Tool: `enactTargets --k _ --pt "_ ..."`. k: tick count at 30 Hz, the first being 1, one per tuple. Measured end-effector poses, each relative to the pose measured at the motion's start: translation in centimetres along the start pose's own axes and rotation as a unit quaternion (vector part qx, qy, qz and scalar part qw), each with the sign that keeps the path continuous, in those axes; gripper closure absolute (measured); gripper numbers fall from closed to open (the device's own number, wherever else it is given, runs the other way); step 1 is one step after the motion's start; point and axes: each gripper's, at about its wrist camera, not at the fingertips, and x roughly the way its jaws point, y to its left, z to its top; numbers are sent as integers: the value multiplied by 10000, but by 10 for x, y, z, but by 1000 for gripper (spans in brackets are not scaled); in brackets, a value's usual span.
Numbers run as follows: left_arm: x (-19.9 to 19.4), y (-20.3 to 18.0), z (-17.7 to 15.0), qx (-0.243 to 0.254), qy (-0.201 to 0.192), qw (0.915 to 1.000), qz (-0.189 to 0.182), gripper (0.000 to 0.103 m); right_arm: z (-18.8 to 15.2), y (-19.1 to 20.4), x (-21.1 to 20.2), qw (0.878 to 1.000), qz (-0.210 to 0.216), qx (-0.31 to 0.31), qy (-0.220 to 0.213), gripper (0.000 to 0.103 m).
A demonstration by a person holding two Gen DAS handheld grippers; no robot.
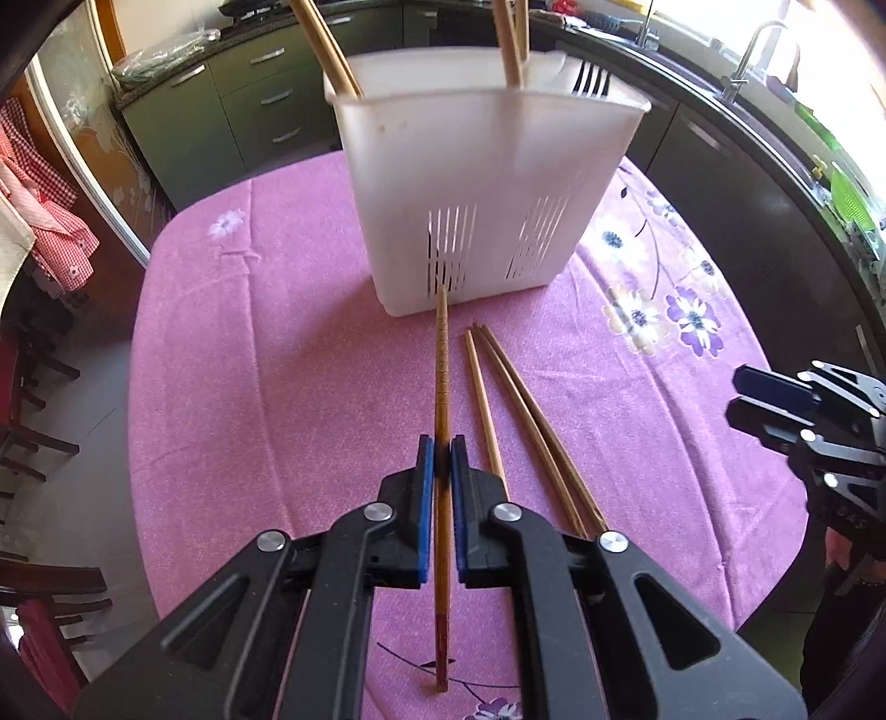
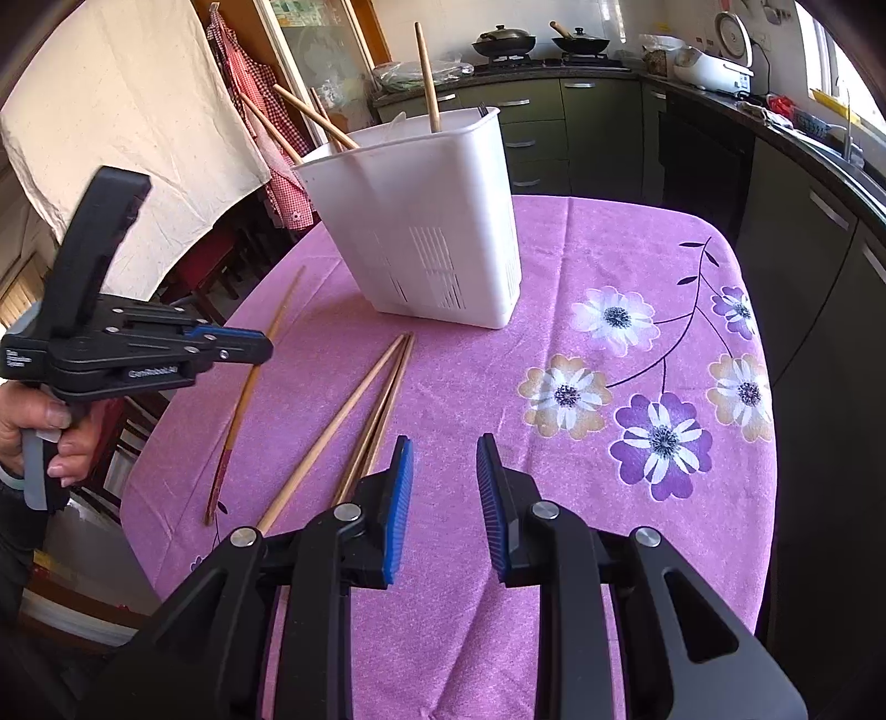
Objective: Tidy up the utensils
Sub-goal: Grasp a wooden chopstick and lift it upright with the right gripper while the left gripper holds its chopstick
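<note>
Centre frame, our left gripper [image 1: 442, 462] is clenched on a dark chopstick [image 1: 441, 387] pointing toward the white utensil holder [image 1: 476, 183] above. Our right gripper [image 2: 444, 471] hangs released, nothing between its pads; three chopsticks [image 1: 515, 410] lie on the pink tablecloth [image 1: 266, 343].

Two lidded woks [image 2: 540, 40], green cabinets [image 2: 559, 130]

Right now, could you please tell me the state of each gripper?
Left gripper: closed on a dark wooden chopstick.
Right gripper: open, nothing between its pads, above the pink tablecloth.
</note>
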Motion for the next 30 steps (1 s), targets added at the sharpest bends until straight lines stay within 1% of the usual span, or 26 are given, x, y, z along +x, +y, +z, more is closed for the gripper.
enactTargets --k 3,6,8,11,12,15,20,26,30 --pt "-29 -1 -9 86 -324 9994 51 97 2 3 7 9999 76 -20 151 79" --pt "-52 -2 -20 108 -604 9981 81 97 3 5 22 9990 141 -5 426 76" --pt "-69 6 -32 108 -778 9969 108 97 6 8 33 9982 121 -58 591 76" --pt "-82 11 -42 89 -947 9954 147 97 14 15 50 9967 11 -184 791 76" --pt "-85 13 -45 78 -976 9951 148 97 17 17 57 9960 19 -206 866 76" --pt "-91 18 -51 45 -1051 9943 145 97 27 23 78 9933 12 -230 1128 83" --pt "-98 24 -59 43 -1165 9931 159 97 38 41 107 9882 -139 -417 1467 83" --pt "-101 28 -66 97 -1225 9924 117 97 42 53 121 9835 -406 -577 1668 83" --pt "-101 32 -68 98 -1250 9921 74 97 38 59 127 9799 -531 -648 1811 83"
